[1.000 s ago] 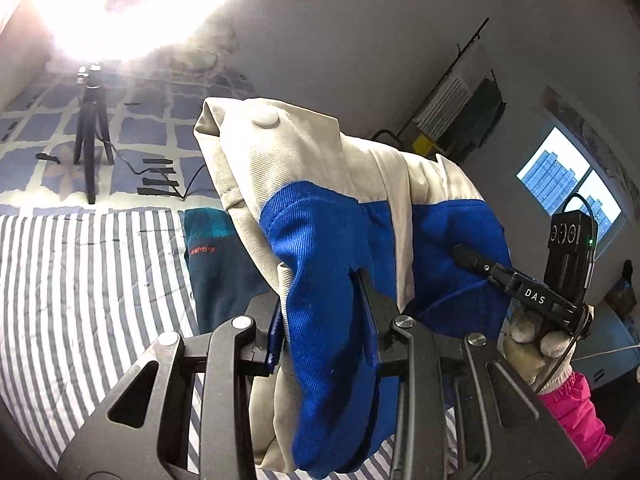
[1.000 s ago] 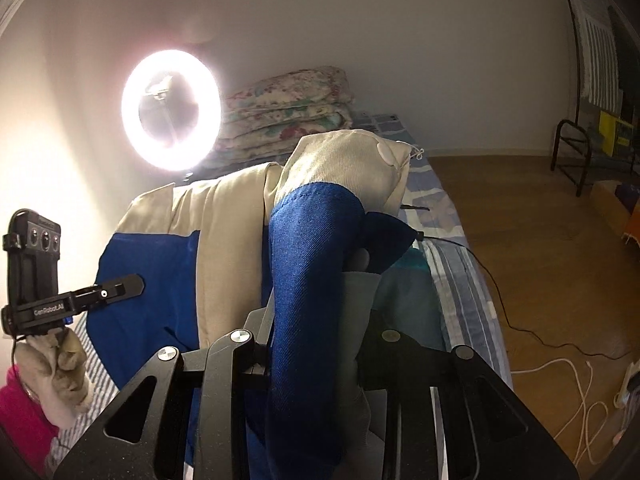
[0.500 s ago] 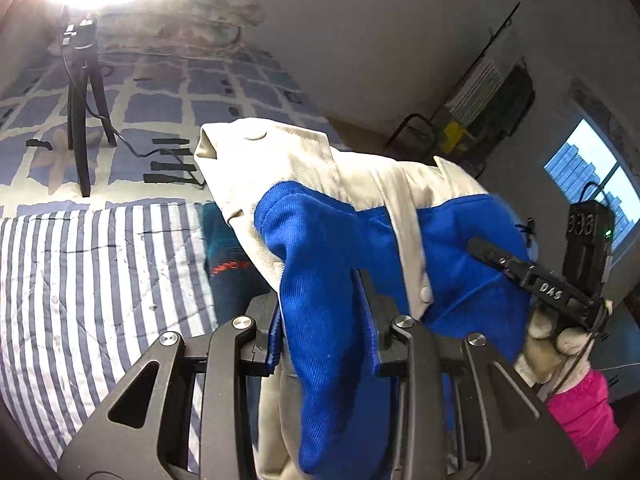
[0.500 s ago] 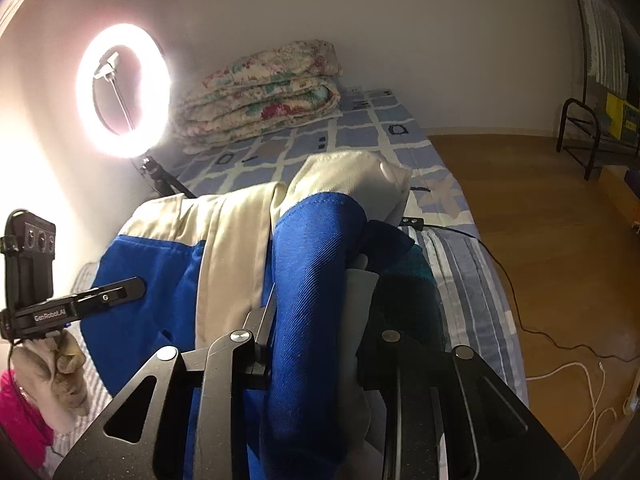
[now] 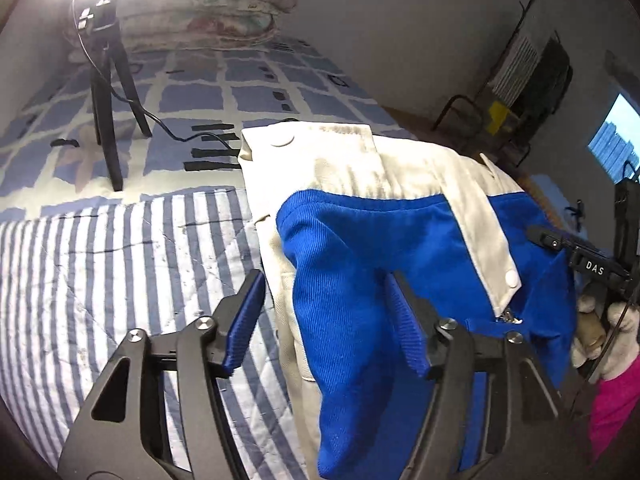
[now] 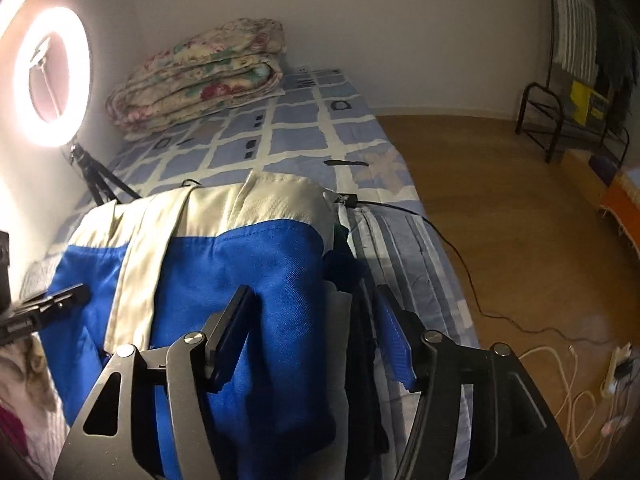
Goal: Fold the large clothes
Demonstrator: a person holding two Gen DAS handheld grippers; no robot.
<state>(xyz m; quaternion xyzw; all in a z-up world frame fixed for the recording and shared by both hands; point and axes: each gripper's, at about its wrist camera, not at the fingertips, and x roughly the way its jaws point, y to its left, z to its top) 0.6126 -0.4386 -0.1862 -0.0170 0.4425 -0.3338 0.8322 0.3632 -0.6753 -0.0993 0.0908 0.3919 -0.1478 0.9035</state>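
Fingers, left: left gripper (image 5: 326, 316) stood spread, its jaws having just been opening; the blue pads (image 5: 245, 316) were off the cloth on one side, with a blue fold still hanging between them.
Fingers, right: right gripper (image 6: 314, 332) likewise spread and just been opening, a blue fold between the jaws (whether the right-hand pad touched cloth I cannot tell).
Jacket: the cream and blue jacket (image 5: 372, 184) lay draped from the centre to the lower middle of both frames, on the striped bedcover (image 5: 120, 264).
Long axis: ran across, from one gripper to the other, the cream band farthest from the fingers.
Direction from fingers: straight ahead and slightly below, at frame centre.
Nearer hand: neither; each sat at its own end.
Next move, as judged: withdraw both clear of the folds.
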